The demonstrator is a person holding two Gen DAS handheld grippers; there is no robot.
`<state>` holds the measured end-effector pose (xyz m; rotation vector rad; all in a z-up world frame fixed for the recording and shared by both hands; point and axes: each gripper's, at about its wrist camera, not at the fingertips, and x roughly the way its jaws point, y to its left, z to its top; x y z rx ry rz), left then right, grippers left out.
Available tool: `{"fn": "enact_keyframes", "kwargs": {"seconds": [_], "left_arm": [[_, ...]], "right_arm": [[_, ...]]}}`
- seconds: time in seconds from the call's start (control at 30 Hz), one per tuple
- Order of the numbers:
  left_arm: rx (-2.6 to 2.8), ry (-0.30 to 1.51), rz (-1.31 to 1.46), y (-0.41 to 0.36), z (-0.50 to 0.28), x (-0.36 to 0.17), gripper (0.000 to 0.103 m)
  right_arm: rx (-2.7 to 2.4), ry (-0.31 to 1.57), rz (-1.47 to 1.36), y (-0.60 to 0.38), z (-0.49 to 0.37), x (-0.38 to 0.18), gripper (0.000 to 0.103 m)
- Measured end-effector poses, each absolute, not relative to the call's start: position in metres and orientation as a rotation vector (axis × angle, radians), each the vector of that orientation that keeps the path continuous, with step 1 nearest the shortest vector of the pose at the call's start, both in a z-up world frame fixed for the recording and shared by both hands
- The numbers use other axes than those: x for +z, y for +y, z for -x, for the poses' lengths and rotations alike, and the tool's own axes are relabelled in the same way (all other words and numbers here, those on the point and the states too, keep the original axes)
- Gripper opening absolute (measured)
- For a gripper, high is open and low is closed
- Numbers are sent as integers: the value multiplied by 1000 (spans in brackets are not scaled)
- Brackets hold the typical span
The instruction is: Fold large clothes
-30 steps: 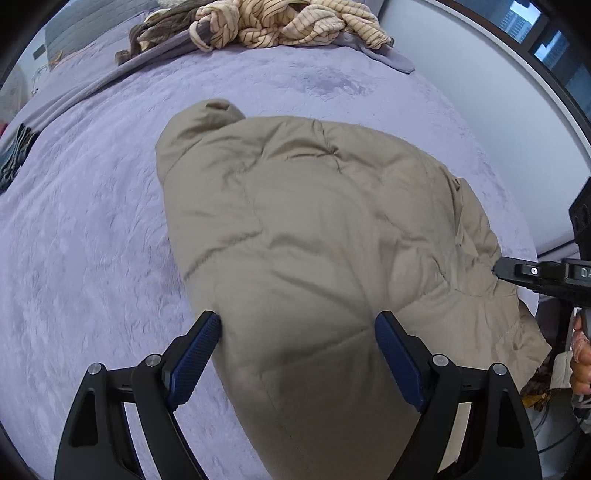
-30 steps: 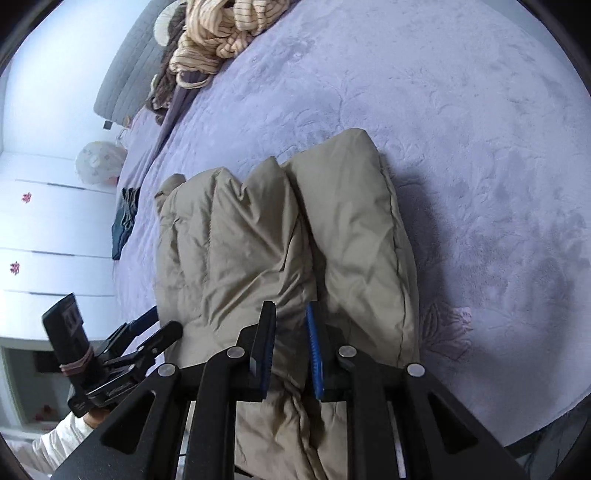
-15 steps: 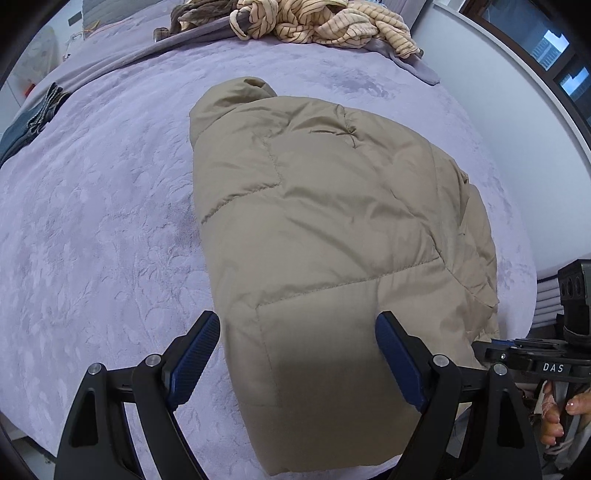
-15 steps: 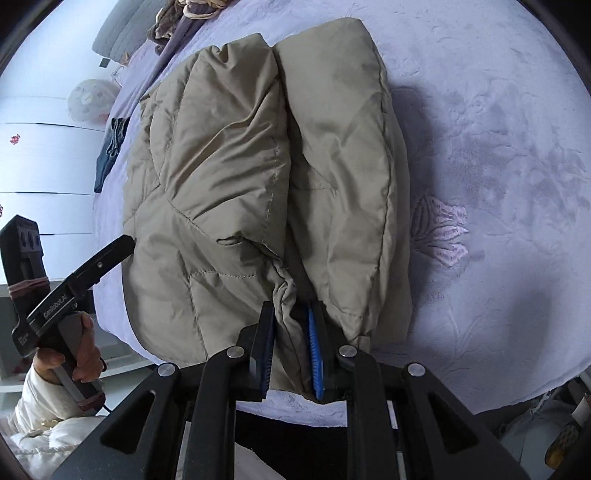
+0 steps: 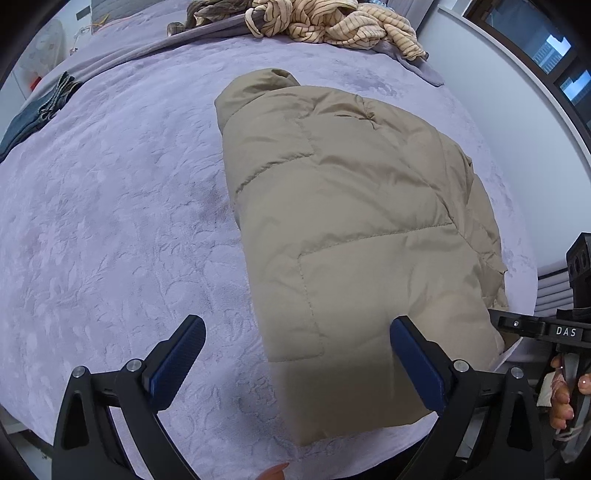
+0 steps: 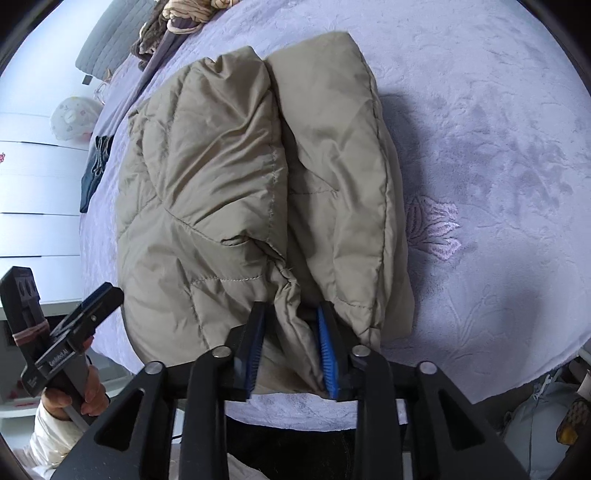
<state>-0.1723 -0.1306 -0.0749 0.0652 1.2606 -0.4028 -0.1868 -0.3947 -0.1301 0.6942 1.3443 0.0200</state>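
Holding a gripper in each hand, you are standing at the near edge of the bed (image 5: 92,229), which is covered with a lilac, leaf-embossed blanket. The beige puffer jacket (image 5: 351,206) lies folded on that blanket, its near end reaching almost to the bed's edge.

Your left gripper (image 5: 295,365) has its jaws spread wide and opening; the near left corner of the jacket sits between them, but neither blue pad presses on the fabric.

Your right gripper (image 6: 291,347) is at the jacket's near edge, on its other side. Its jaws are opening, with a bunched fold of beige fabric between the blue pads. The fold lies against the left pad, while the right pad stands clear of it, so the hold looks released.

In the right wrist view the jacket shows as two padded lobes side by side, with a seam running down the valley between them.

At the far end of the bed a striped cream garment (image 5: 332,22) lies heaped, well apart from the jacket. Dark denim clothing (image 5: 33,114) rests at the bed's far left edge.
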Motion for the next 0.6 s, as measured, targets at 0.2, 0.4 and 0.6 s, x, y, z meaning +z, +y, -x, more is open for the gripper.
{"fn": "enact_keyframes", "kwargs": {"seconds": [0.2, 0.4, 0.6], "left_arm": [[-414, 1264, -65, -118, 175, -74, 101], [-425, 1258, -80, -103, 178, -74, 101], [-415, 1257, -62, -85, 177, -74, 101]], "right_arm": [[-30, 1248, -662, -377, 195, -101, 62], [-73, 1180, -670, -361, 204, -88, 76], [-89, 1144, -641, -349, 198, -73, 79]]}}
